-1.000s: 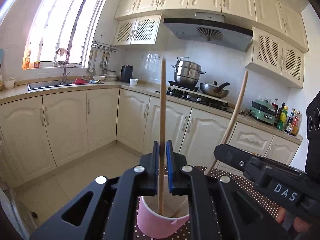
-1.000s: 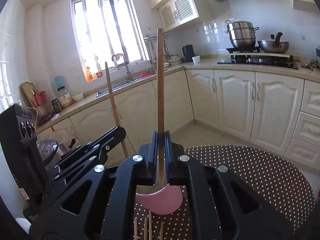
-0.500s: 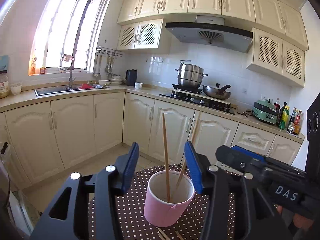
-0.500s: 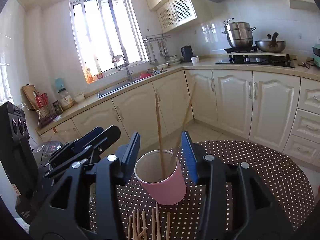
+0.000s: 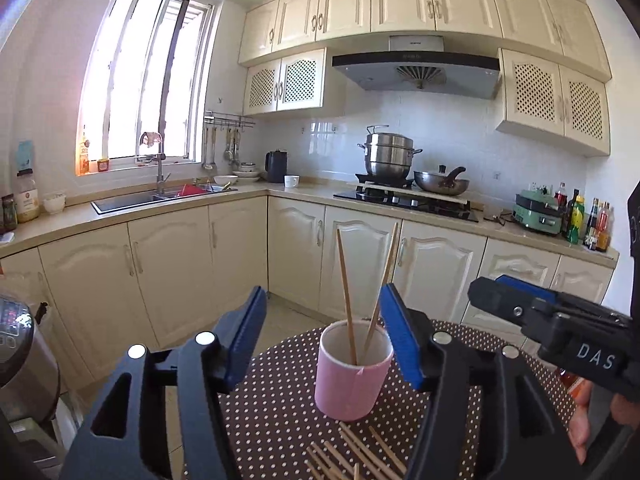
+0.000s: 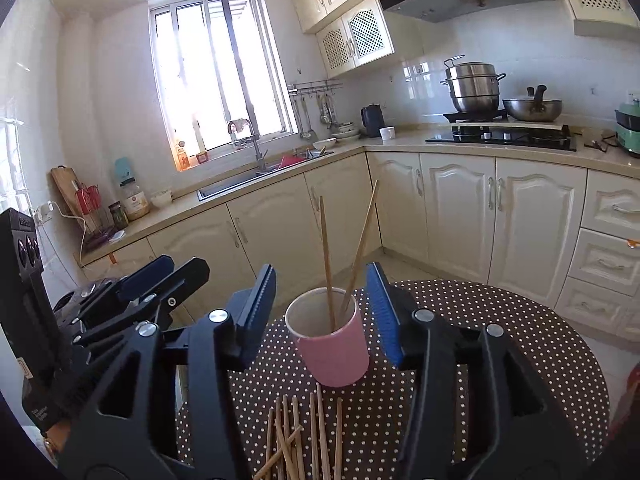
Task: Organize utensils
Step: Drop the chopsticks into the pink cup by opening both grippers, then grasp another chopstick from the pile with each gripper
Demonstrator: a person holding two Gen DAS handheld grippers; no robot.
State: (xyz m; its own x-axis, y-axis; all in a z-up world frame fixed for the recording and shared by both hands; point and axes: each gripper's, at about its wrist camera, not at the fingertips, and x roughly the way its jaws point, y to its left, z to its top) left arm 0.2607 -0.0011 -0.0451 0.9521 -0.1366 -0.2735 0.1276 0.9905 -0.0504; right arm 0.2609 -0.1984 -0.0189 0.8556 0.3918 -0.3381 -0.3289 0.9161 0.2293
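Observation:
A pink cup (image 5: 351, 372) stands on the round brown polka-dot table (image 5: 280, 408); it also shows in the right wrist view (image 6: 334, 346). Two wooden chopsticks (image 5: 347, 300) lean upright inside it, seen too in the right wrist view (image 6: 327, 264). Several loose chopsticks (image 6: 304, 436) lie on the table in front of the cup, and show in the left wrist view (image 5: 352, 456). My left gripper (image 5: 324, 336) is open and empty, just short of the cup. My right gripper (image 6: 322, 308) is open and empty, also short of the cup. Each gripper appears in the other's view.
Cream kitchen cabinets and a counter with sink (image 5: 160, 196) and stove (image 5: 404, 196) run behind the table. A rice cooker (image 5: 20, 360) stands at the left. The table's far edge (image 6: 520, 296) drops to the floor.
Both grippers let go of their chopsticks, which dropped into the pink cup, then opened wide and drew back from the cup.

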